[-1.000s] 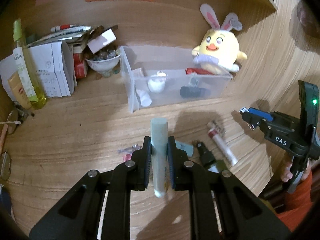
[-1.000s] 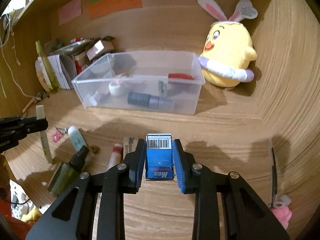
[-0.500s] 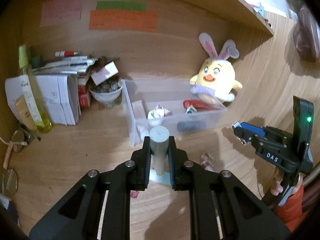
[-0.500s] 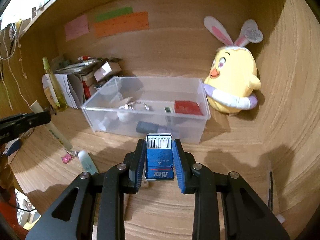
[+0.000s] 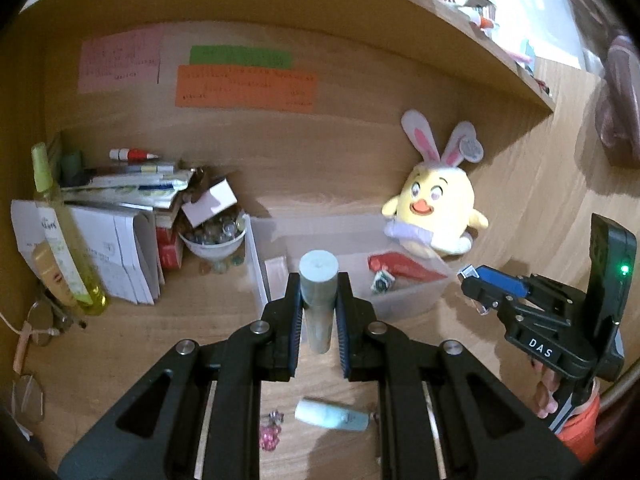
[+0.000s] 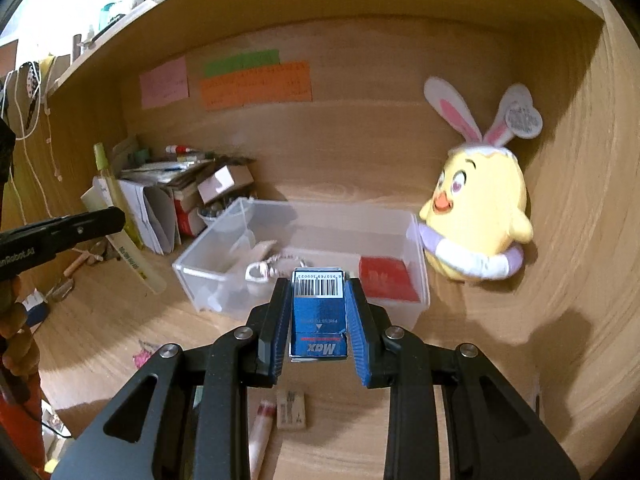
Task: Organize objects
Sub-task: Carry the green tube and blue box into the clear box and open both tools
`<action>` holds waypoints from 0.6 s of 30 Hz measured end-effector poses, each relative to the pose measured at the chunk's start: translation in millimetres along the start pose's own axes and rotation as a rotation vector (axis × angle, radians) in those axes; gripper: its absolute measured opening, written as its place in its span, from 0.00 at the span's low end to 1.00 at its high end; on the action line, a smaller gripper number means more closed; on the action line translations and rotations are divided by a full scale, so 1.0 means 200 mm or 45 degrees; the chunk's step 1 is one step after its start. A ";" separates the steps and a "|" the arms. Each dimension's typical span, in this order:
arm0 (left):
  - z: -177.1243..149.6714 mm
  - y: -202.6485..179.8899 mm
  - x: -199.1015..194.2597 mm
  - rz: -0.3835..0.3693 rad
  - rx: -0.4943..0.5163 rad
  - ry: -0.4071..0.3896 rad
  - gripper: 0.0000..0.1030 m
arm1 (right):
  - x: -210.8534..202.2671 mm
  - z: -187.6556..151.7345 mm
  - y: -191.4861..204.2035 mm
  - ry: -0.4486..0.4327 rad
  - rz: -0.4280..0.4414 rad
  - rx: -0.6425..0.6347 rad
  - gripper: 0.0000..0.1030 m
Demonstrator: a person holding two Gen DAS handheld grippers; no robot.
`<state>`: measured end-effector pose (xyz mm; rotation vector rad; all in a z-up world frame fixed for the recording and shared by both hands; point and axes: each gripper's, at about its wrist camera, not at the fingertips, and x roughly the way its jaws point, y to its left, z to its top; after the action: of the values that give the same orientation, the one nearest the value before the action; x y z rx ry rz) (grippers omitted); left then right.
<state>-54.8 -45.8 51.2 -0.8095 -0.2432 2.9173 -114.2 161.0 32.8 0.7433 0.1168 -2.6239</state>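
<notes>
My left gripper is shut on a pale green tube, held upright above the desk in front of the clear plastic bin. My right gripper is shut on a small blue Max staple box, held above the desk before the same bin. The bin holds a red packet, a keychain and other small items. The right gripper also shows in the left wrist view. The left gripper's arm with the tube shows at the left of the right wrist view.
A yellow bunny plush sits right of the bin. Papers, a bowl of marbles and a yellow bottle crowd the left. A pale green tube, pink charm, lip balm and an eraser lie on the desk.
Both grippers have risen and tilted up with their objects held. The bin now sits just beyond the fingertips and the back wall notes have come into view.
</notes>
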 end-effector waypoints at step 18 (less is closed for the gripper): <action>0.15 -0.03 0.23 0.106 0.016 -0.012 0.14 | 0.07 0.27 0.01 -0.108 0.022 -0.074 0.24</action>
<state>-109.2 -37.3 55.6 -0.8241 -0.1958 2.9974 -150.7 143.0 71.2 0.6101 0.1610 -2.6191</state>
